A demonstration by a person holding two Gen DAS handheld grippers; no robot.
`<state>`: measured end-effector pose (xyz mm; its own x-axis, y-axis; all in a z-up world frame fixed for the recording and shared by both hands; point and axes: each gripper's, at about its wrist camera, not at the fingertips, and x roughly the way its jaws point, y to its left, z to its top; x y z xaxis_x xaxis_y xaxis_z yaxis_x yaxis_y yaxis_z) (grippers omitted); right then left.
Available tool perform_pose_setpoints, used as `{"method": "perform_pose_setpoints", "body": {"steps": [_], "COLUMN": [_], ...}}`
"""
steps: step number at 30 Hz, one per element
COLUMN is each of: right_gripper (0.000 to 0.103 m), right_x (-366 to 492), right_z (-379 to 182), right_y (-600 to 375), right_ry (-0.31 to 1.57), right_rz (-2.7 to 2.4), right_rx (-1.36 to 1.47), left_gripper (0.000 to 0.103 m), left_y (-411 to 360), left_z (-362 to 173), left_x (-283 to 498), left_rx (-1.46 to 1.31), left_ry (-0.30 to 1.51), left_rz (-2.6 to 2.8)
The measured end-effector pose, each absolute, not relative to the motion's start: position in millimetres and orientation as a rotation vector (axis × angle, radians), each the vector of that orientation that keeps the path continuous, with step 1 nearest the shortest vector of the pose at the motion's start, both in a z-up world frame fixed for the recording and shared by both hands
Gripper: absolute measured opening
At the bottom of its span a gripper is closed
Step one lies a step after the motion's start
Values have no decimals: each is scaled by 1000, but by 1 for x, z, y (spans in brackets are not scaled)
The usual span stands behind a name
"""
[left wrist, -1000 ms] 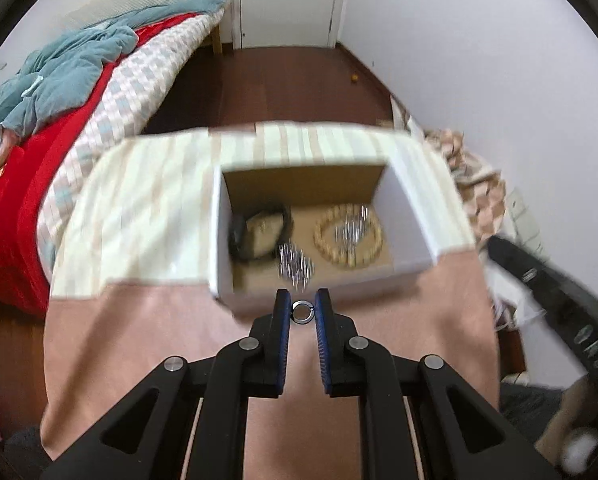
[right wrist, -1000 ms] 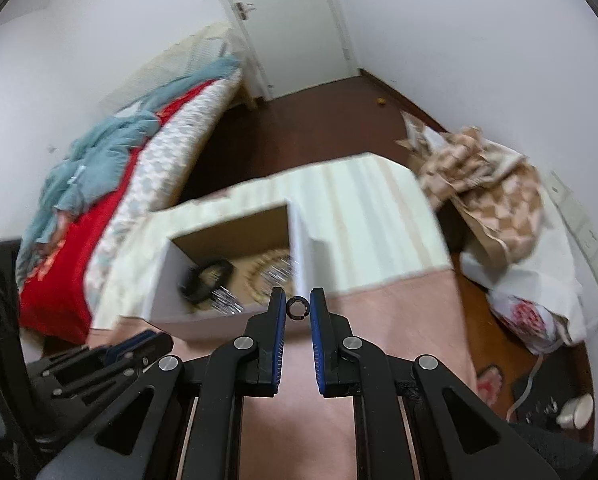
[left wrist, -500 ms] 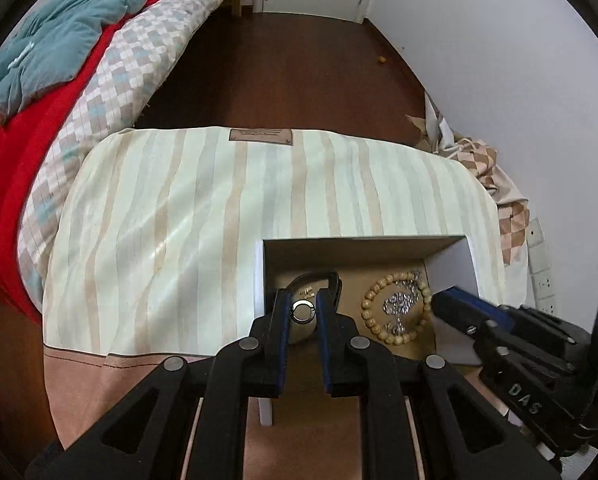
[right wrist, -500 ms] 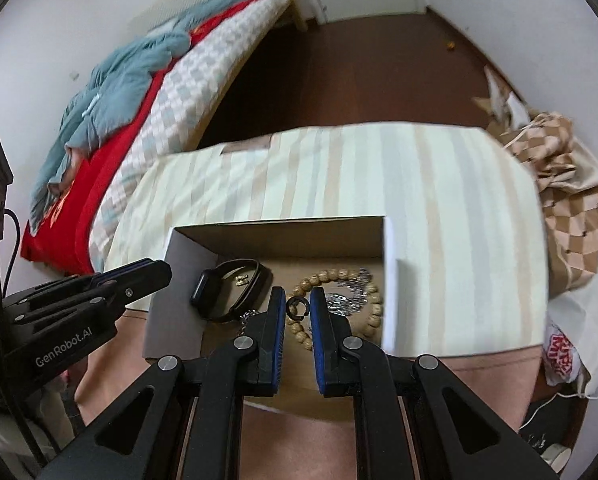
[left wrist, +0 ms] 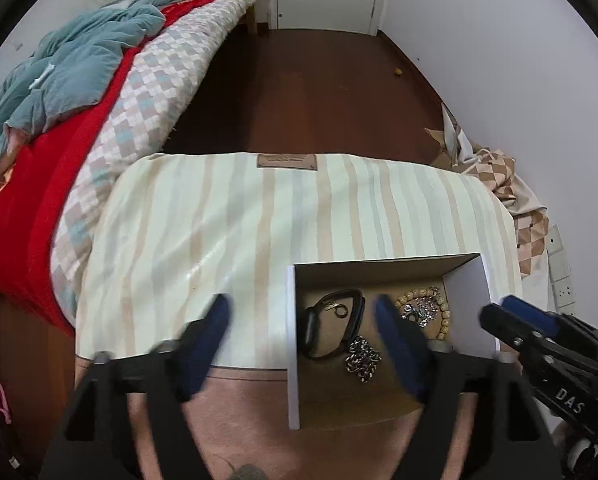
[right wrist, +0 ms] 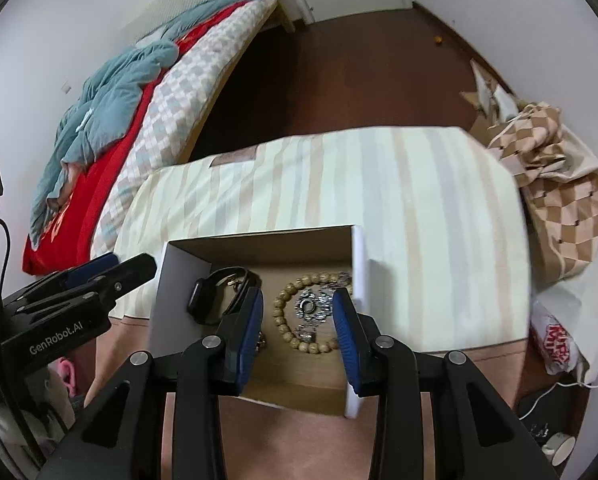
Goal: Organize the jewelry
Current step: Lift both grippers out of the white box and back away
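I am spreading my left claw (left wrist: 301,320) wide over the box (left wrist: 293,360), gripping nothing; its ring (left wrist: 342,312) is lying inside the black band (left wrist: 331,328) by the box's left wall. My right claw (right wrist: 297,312) is parting, its ring (right wrist: 309,305) sitting loose inside the bead bracelet (right wrist: 295,338) near the right wall.

Box (left wrist: 293,344) sits on the near right part of the striped cloth (left wrist: 203,224), open top. Inside, left: watch (left wrist: 319,332) with a small ring (left wrist: 342,311) lying within its strap loop. Near side of the watch: chain (left wrist: 363,360). Inside, right: bead bracelet (right wrist: 299,312), with a metal necklace (right wrist: 319,306) and a second ring (right wrist: 309,305) within its circle. Bed (left wrist: 99,100) stands left of the cloth. Checked bag (right wrist: 559,208) lies to its right, on the floor.
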<state>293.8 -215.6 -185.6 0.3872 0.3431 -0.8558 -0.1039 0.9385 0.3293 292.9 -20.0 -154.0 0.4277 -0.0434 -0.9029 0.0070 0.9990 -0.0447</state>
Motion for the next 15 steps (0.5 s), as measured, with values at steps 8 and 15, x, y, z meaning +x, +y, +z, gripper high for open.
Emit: {"method": "perform_pose_setpoints", "body": {"steps": [8,15], "right_gripper": [72,103], "right_x": [259,229], "right_z": [-171,-161], "right_y": [-215,-214], "right_ry": [1103,1094], "right_rz": [110,4], "right_rx": [53,-13], "left_gripper": [102,102], "left_y": [-13,-12], "left_z": [-151,-148], "left_x": [259,224], "left_rx": [-4,3], "left_ry": [1087,1075], "left_rz": [39,51]}}
